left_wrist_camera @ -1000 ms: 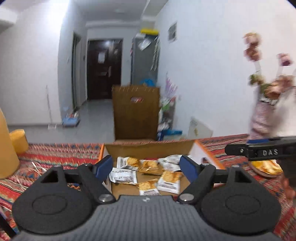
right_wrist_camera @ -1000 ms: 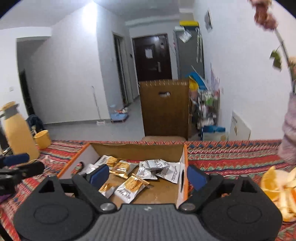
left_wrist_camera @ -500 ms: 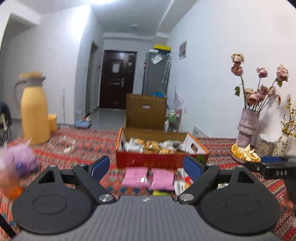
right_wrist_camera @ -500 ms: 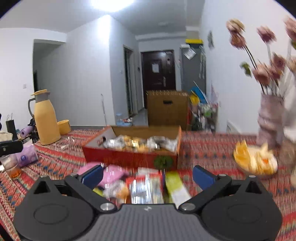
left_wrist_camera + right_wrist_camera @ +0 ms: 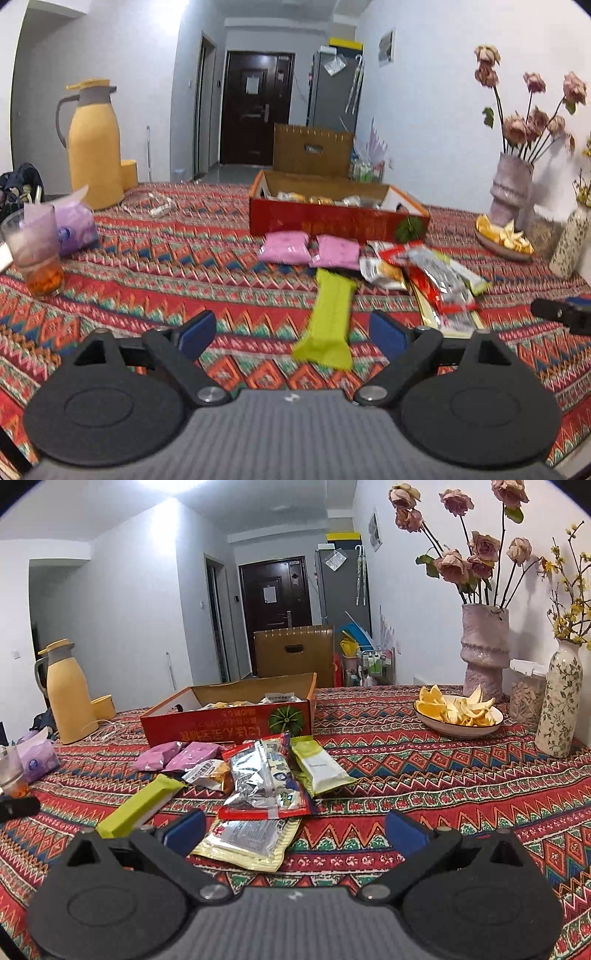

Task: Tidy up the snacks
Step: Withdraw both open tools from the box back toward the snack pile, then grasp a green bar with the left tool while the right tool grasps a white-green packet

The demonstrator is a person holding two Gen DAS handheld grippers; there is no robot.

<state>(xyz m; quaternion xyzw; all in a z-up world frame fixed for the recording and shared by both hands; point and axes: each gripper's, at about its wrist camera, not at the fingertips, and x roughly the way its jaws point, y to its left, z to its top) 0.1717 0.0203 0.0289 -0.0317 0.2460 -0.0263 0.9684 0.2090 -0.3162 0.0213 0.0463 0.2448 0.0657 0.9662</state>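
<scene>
Loose snack packets (image 5: pixel 266 786) lie heaped on the patterned cloth just in front of the red box (image 5: pixel 229 727), likely staged for sorting. Left gripper (image 5: pixel 291 334) opening, empty, lime bar (image 5: pixel 328 321) ahead. Right gripper (image 5: pixel 293 830) spread wide (nothing held).

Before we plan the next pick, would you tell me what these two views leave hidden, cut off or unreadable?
- Red snack box: in both views its near wall hides most of the snacks inside.
- Pale yellow packet, right wrist view: the red-edged foil packet covers its far end; its print is too small to read.
- Green bar, left wrist view: blurred, no label legible.
- Right claw, left wrist view: cut off by the right edge.
</scene>
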